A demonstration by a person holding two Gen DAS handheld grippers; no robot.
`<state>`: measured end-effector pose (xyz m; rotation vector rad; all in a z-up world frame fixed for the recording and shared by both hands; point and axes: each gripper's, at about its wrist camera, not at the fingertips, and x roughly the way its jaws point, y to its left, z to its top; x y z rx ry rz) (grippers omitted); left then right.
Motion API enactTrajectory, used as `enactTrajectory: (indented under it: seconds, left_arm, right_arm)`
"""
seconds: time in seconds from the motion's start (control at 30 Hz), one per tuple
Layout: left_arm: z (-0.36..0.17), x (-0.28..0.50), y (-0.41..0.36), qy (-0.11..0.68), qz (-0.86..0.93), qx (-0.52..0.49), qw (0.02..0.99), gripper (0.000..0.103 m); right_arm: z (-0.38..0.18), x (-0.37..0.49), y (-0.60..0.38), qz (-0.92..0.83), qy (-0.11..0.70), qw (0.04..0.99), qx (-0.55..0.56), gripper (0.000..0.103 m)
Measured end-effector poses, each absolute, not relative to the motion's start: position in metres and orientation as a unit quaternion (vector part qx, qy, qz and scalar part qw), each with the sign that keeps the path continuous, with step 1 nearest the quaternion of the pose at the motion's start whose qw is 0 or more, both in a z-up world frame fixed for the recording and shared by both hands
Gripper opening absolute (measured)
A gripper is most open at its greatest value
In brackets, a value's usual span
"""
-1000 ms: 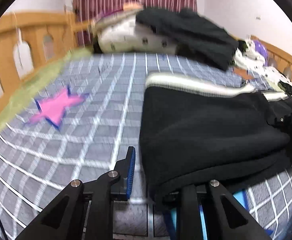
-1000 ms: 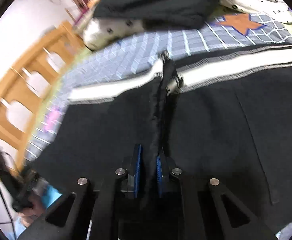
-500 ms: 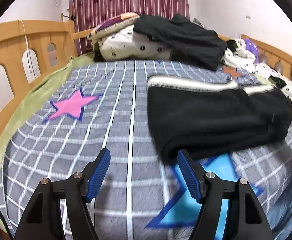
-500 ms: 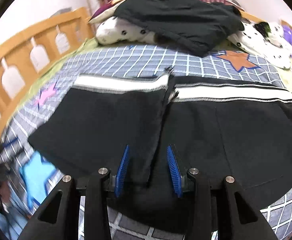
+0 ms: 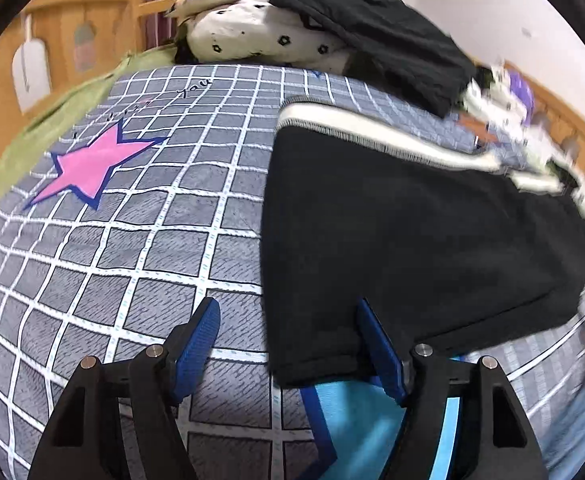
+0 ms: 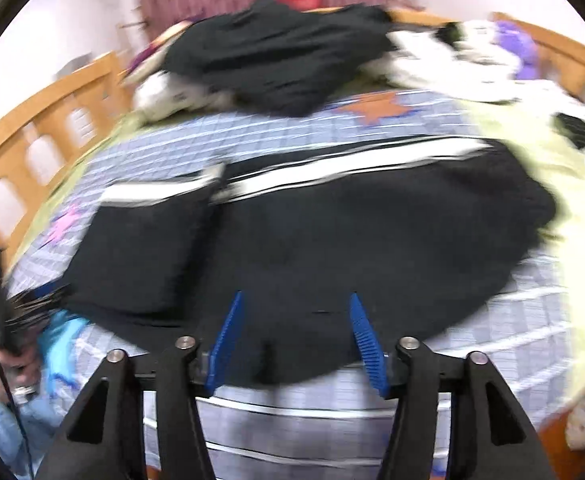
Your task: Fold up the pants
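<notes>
One pair of black pants with a white side stripe lies on the bed. One grey checked bedsheet covers the bed. Three printed stars show on it: one pink star, one blue star at the near edge, one orange star toward the far edge. One dark garment drapes one white spotted pillow. Two black grippers: left gripper, right gripper.

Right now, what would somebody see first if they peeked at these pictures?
Probably the big black pants with a white stripe, lying across the checkered bedspread. Next, the pink star printed left of them. Both blue-fingered grippers, left and right, are open at the pants' near edge.
</notes>
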<state>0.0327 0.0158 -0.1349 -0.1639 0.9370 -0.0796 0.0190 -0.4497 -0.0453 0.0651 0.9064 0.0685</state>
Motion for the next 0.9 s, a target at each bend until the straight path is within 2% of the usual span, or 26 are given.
enactTrajectory:
  seconds: [0.07, 0.33, 0.5, 0.6, 0.67, 0.7, 0.73, 0.77, 0.8, 0.83, 0.87, 0.9]
  left_arm:
    - [-0.127, 0.035, 0.020, 0.446, -0.041, -0.091, 0.889, 0.069]
    - [-0.122, 0.101, 0.009, 0.458, -0.076, -0.108, 0.879, 0.068]
    - [-0.134, 0.159, 0.010, 0.485, -0.084, -0.103, 0.864, 0.066]
    - [-0.153, 0.185, 0.018, 0.515, -0.082, -0.120, 0.845, 0.056]
    - [-0.160, 0.195, 0.024, 0.519, -0.099, -0.141, 0.838, 0.056]
    - [-0.159, 0.198, 0.025, 0.516, -0.109, -0.144, 0.837, 0.050]
    - [-0.159, 0.200, 0.025, 0.515, -0.120, -0.155, 0.834, 0.035]
    - [-0.161, 0.202, 0.025, 0.519, -0.130, -0.174, 0.826, 0.028]
    - [-0.160, 0.203, 0.023, 0.522, -0.123, -0.185, 0.823, 0.024]
    - [-0.157, 0.202, 0.022, 0.517, -0.122, -0.185, 0.827, 0.013]
    - [-0.150, 0.199, 0.019, 0.505, -0.125, -0.181, 0.835, 0.013]
    - [-0.140, 0.194, 0.016, 0.492, -0.122, -0.171, 0.845, 0.013]
  right_arm:
    - [-0.045, 0.016, -0.483, -0.010, 0.429, 0.902, 0.039, 0.066]
    - [-0.078, 0.048, -0.596, -0.087, 0.417, 0.886, 0.184, 0.066]
    - [-0.095, 0.086, -0.621, -0.095, 0.421, 0.878, 0.210, 0.066]
    - [-0.108, 0.104, -0.630, -0.082, 0.427, 0.871, 0.230, 0.066]
    - [-0.114, 0.117, -0.633, -0.075, 0.426, 0.871, 0.233, 0.066]
    - [-0.115, 0.123, -0.632, -0.078, 0.426, 0.872, 0.230, 0.068]
    - [-0.116, 0.129, -0.632, -0.080, 0.430, 0.870, 0.230, 0.069]
    - [-0.115, 0.134, -0.630, -0.083, 0.432, 0.868, 0.231, 0.068]
    - [-0.115, 0.136, -0.628, -0.088, 0.433, 0.868, 0.227, 0.056]
    - [-0.111, 0.138, -0.624, -0.101, 0.432, 0.871, 0.210, 0.047]
    - [-0.107, 0.138, -0.620, -0.104, 0.425, 0.877, 0.198, 0.034]
    - [-0.098, 0.137, -0.615, -0.099, 0.412, 0.886, 0.189, 0.025]
